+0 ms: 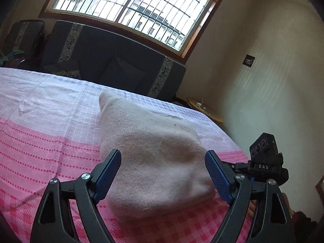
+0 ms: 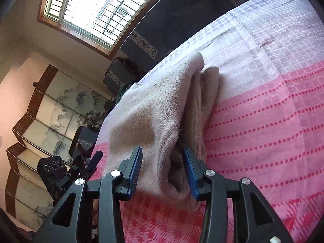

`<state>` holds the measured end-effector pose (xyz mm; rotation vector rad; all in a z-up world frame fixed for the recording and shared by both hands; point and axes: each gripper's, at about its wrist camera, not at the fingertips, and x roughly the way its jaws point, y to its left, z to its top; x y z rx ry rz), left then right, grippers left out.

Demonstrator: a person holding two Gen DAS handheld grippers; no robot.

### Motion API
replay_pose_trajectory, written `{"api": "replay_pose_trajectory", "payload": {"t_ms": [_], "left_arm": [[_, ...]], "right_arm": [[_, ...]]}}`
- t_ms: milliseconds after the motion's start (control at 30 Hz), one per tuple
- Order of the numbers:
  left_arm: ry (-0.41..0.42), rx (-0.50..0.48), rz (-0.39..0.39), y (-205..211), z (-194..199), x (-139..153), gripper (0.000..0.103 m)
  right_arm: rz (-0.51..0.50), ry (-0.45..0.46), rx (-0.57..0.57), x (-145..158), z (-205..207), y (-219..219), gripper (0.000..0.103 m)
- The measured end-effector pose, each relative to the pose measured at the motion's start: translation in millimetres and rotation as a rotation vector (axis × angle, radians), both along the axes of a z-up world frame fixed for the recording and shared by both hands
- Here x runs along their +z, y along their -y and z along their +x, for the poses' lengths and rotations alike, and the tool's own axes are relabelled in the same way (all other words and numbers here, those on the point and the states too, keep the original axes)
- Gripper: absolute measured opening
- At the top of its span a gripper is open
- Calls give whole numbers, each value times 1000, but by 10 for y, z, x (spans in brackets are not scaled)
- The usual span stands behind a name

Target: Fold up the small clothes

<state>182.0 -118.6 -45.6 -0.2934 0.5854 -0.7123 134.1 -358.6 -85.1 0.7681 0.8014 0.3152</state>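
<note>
Pink-and-white checked bedcover (image 1: 50,133) spread flat under both tools, dark sofa (image 1: 113,60) and barred window (image 1: 133,6) behind, plain wall (image 1: 273,60) to the side.

Left gripper (image 1: 163,174) held wide, blue pads (image 1: 108,177) standing clear of the cloth on both sides, nothing pinched. Between and beyond them, a beige knitted garment (image 1: 154,158) folded into a long wedge: broad rounded end nearest the jaws, narrow end reaching toward the cover's far edge. Bare cover broad to the left of the garment; to the right only a thin strip before the bed's edge drops off toward a round wooden stool (image 1: 204,109).

Right gripper (image 2: 163,172) part-open, near end of the garment (image 2: 162,109) bunched between the pads; left pad (image 2: 134,170) lying against the cloth, right pad (image 2: 190,174) beside the inner fold, firm grip not certain. Top layer lifted, open fold edge showing the layer beneath. Wide free cover to the right in this view; to the left, the bed's edge, the other gripper (image 2: 93,162) just past it, and a painted folding screen (image 2: 50,113) against the wall.
</note>
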Motion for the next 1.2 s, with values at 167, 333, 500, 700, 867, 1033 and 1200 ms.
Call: {"api": "replay_pose_trajectory", "payload": {"t_ms": [167, 333, 500, 700, 867, 1033, 1200], "left_arm": [[-47, -33, 213, 346, 169, -276, 83], [-133, -24, 91, 62, 257, -359, 82], [-139, -35, 75, 36, 242, -370, 82], [-138, -35, 109, 104, 217, -363, 84], [-153, -37, 108, 100, 236, -377, 84], [-166, -32, 88, 52, 247, -396, 84], [-174, -32, 71, 26, 252, -401, 84]], "right_arm": [[-82, -77, 9, -173, -93, -130, 5], [-35, -134, 91, -178, -45, -67, 9], [-158, -22, -22, 282, 52, 73, 30], [-242, 84, -33, 550, 718, -131, 32], [-524, -28, 9, 176, 1027, -479, 29], [-472, 3, -46, 374, 862, -449, 32], [-503, 90, -30, 565, 621, -683, 32]]}}
